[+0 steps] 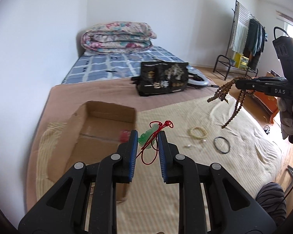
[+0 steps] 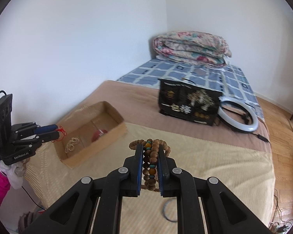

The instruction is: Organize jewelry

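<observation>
My left gripper (image 1: 147, 137) holds a green pendant on a red cord (image 1: 146, 139) between its blue pads, above the bed beside the open cardboard box (image 1: 99, 136); it also shows in the right wrist view (image 2: 54, 131) at the box's left end. My right gripper (image 2: 150, 152) is shut on a brown wooden bead necklace (image 2: 151, 161), held above the bed; in the left wrist view (image 1: 242, 84) the beads (image 1: 234, 105) hang from it. The box (image 2: 115, 117) holds a gold chain (image 2: 72, 144) and a red item (image 2: 98, 133). A cream bead bracelet (image 1: 198, 132) and a dark bangle (image 1: 222, 144) lie on the cream blanket.
A black printed bag (image 2: 189, 105) and a white ring light (image 2: 238, 117) lie further up the bed. A folded floral quilt (image 2: 193, 47) sits at the head. A clothes rack (image 1: 244, 39) stands at the far right. Small silver pieces (image 1: 195, 144) lie near the bracelet.
</observation>
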Motion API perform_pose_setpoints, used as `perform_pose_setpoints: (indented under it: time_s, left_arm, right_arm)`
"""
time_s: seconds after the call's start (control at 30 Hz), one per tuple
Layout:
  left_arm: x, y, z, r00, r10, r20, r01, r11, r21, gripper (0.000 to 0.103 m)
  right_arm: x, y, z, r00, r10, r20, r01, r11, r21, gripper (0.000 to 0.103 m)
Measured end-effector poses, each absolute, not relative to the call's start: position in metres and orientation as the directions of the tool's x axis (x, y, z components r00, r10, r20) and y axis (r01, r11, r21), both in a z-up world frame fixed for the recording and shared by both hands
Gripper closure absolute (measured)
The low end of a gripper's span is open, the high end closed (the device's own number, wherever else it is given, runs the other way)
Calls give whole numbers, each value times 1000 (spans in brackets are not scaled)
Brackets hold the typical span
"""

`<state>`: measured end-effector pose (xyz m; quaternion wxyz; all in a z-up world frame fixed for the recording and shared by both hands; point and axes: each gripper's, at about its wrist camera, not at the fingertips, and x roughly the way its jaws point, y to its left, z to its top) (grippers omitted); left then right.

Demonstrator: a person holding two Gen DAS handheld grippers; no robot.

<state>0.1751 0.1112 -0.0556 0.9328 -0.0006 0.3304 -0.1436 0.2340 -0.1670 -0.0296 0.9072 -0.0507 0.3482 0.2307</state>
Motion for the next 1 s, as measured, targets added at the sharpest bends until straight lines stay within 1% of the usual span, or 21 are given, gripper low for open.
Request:
perform_pose_setpoints:
  time_s: [0.17, 0.2, 0.23, 0.5, 0.67, 0.8, 1.0]
  left_arm:
    - [176, 144, -57, 755, -226, -616, 220, 972, -87, 84]
    - [177, 150, -58, 756, -219, -616, 210, 974, -88, 84]
    - [178, 157, -60, 757, -211, -618, 200, 976, -89, 84]
    - [188, 189, -75, 752, -180, -634, 156, 983, -94, 84]
    - [195, 201, -89, 740, -176, -649, 142, 984, -105, 84]
    - [199, 208, -94, 740, -178, -649, 136, 984, -114, 84]
    - [208, 217, -101, 737, -177, -652, 121, 984, -130, 84]
  right_arm:
    - [242, -130, -29, 634, 411, -656, -488, 870, 74, 92]
    - [243, -123, -29, 631, 415, -655, -494, 866, 72, 93]
    - [244, -115, -28, 628, 421, -655, -502, 862, 72, 99]
    - [254, -51, -24, 623, 456, -636, -553, 832, 54, 100]
    - [263, -23, -29, 598, 494, -631, -573, 814, 95, 100]
    - [268, -15, -8, 605, 529, -595, -591, 799, 109, 100]
    - [270, 1, 25, 632, 526, -569, -613, 788, 48, 100]
